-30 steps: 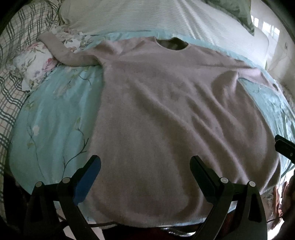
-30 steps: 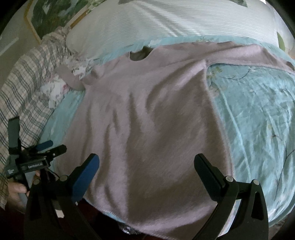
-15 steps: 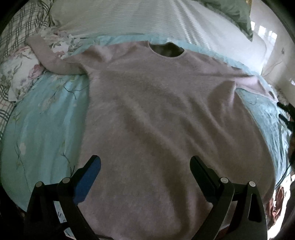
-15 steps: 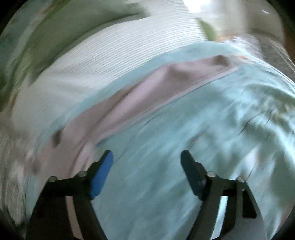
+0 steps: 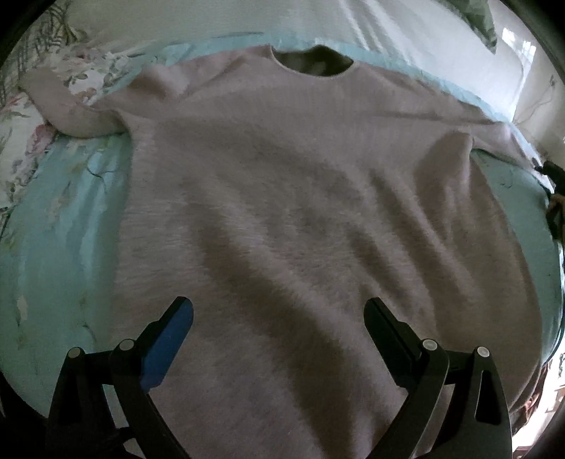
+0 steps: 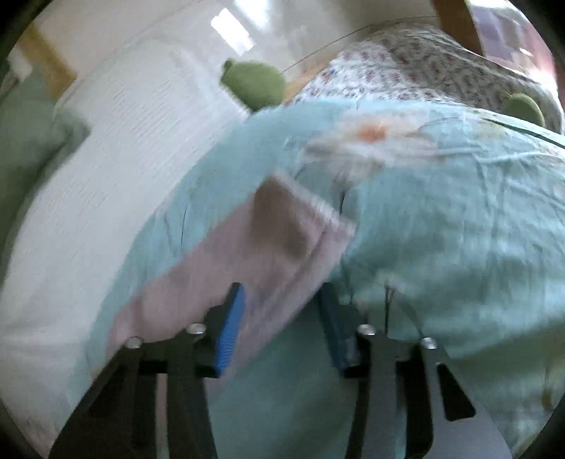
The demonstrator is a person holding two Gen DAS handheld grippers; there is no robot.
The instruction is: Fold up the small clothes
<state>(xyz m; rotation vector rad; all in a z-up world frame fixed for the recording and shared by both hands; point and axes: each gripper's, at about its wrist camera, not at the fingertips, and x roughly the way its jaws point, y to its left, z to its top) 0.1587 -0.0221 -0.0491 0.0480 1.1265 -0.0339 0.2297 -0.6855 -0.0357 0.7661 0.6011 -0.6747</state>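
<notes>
- A pale mauve sweater (image 5: 300,197) lies spread flat, front up, across a bed (image 5: 60,219) covered in a light blue floral sheet, its neck opening at 12 o'clock in the left wrist view and its hem at 6 o'clock.
- The left gripper (image 5: 279,339) hangs over the lower part of the sweater's body, its fingers (image 5: 169,339) spread wide and released, holding nothing; whether the tips touch the knit cannot be told.
- One sleeve runs out toward 10 o'clock and ends on a white flowered pillow (image 5: 21,134); the other stretches toward 2 o'clock, to the far edge of the bed.
- A white ribbed quilt (image 5: 212,17) lies beyond the collar, from 11 to 1 o'clock, with a green cushion (image 5: 483,24) at the upper right.
- In the right wrist view, which is blurred, the right gripper (image 6: 282,317) sits over the end of a sleeve (image 6: 247,261), the cuff (image 6: 317,219) pointing to 1 o'clock.
- Its fingers (image 6: 229,332) stand partly closed on either side of the sleeve cloth, which runs between them; the blur hides whether they are pinching it.
- The same white quilt (image 6: 116,169) fills that view from 8 to 11 o'clock, and a green round object (image 6: 254,84) sits at 12 o'clock beside a small-print flowered fabric (image 6: 441,67).
</notes>
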